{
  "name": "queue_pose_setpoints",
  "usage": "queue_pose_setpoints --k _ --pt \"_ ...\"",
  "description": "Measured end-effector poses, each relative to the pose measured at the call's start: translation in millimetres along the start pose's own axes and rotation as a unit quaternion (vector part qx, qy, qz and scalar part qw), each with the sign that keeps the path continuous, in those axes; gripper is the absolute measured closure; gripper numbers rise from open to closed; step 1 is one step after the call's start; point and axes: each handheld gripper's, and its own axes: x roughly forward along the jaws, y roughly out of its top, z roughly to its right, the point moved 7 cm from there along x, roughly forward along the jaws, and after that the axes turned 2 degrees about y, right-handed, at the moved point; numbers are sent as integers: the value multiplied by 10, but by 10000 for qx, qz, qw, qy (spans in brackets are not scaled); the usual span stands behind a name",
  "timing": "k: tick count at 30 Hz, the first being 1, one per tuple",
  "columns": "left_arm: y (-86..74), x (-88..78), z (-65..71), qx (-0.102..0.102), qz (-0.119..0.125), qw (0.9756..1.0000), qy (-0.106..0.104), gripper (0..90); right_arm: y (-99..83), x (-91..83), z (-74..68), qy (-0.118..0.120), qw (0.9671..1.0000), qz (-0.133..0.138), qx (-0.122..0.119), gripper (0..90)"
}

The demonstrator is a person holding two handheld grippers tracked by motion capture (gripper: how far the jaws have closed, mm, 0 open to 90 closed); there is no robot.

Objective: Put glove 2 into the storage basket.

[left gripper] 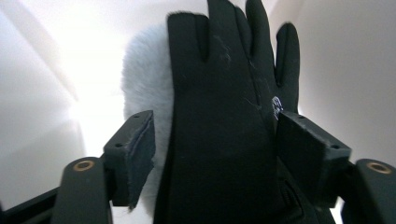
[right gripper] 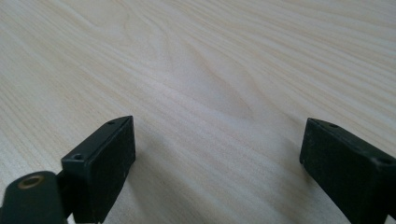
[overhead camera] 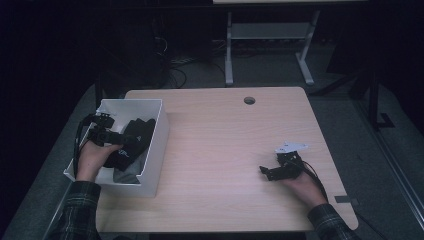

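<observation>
Left gripper view has my left gripper [left gripper: 215, 154] with jaws spread, pads clear of the black glove [left gripper: 224, 116] lying between them over pale fluffy fabric [left gripper: 147, 84]. High view puts the glove in the white box [overhead camera: 155, 145] at left; my right gripper [overhead camera: 275, 170] rests open on the table [overhead camera: 225, 140], lower right.

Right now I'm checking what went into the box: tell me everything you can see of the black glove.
The black glove is smooth, matte fabric, with a small pale mark near its cuff side. It lies in the white box with fingers pointing away, over something pale and fluffy. The left gripper straddles it, jaws apart.
</observation>
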Motion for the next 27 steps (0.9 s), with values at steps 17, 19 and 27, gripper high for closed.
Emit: queue_pose_setpoints --k 17,19,27 --pt "354 -409 417 545 750 9948 -421 257 -1 1 0 -5 10000 8 -16 103" --pt "396 -432 547 635 825 9930 -558 257 0 1 1 -5 10000 9 -17 103" --pt "520 -457 1097 1059 967 9842 -1041 257 0 2 0 -1 10000 13 -19 103"
